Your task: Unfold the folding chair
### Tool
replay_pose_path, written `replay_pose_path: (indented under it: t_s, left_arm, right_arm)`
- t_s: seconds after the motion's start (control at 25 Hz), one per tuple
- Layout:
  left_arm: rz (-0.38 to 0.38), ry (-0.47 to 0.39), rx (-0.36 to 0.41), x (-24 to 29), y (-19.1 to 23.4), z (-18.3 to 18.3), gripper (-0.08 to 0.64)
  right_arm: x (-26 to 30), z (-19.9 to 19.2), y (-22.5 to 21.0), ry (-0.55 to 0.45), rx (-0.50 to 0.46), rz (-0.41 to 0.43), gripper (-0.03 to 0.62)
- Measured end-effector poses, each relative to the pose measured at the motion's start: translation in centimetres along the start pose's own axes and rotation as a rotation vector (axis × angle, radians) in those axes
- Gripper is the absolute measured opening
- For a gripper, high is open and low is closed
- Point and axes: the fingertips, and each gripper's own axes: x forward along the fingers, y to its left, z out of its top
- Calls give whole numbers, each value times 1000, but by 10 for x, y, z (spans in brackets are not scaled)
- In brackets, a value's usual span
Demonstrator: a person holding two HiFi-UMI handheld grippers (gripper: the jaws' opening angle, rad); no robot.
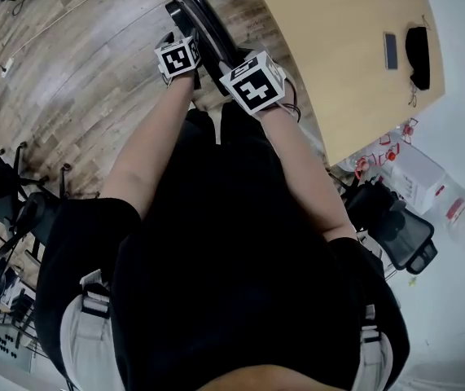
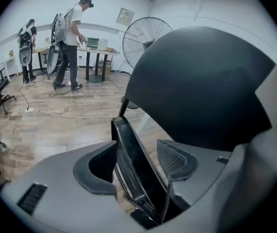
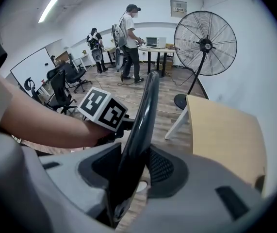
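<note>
The black folding chair point(image 1: 203, 23) stands folded and edge-on in front of me on the wood floor. In the left gripper view its rounded dark back point(image 2: 201, 81) fills the upper right, and a thin black seat panel point(image 2: 131, 154) runs between the jaws. My left gripper point(image 2: 137, 164) is open around that panel, with gaps showing at both pads. My right gripper point(image 3: 132, 168) is shut on the chair's curved black rim point(image 3: 143, 115), which rises straight out of its jaws. In the head view both marker cubes sit side by side at the chair's top, left point(image 1: 177, 58) and right point(image 1: 254, 84).
A light wooden table point(image 1: 338, 47) stands close on the right with a phone point(image 1: 390, 50) on it. A tall standing fan point(image 3: 205, 45) is beyond it. Two people point(image 2: 70, 38) work at far desks. Office chairs point(image 1: 395, 226) and a floor cable point(image 2: 70, 115) lie around.
</note>
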Motion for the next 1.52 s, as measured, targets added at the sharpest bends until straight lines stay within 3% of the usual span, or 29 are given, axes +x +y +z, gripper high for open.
replay_pose_path:
  t_s: [0.44,0.6,0.8,1.08,1.32,1.52]
  left_arm:
    - [55,83,-164,45,1,-10,270]
    - [140,83,-139,62,21,-18,265]
    - [48,191,-285,72,1,-44,260]
    - [-6,222,-263,77,-8,-50,213]
    - [40,180,-244,63,11,-36,204]
    - [11,180,-266,56,23,-38,201]
  right_arm:
    - [2,1,1,-9,7,12,158]
    - [3,2,4,-11,4,24,158]
    - [4,2,5,-18,0,44,158]
    - [5,-1,0,-24,24,47,156]
    - [7,-4,-2,-25,37,38,155]
    - [7,-5,2,-18,39,37,155]
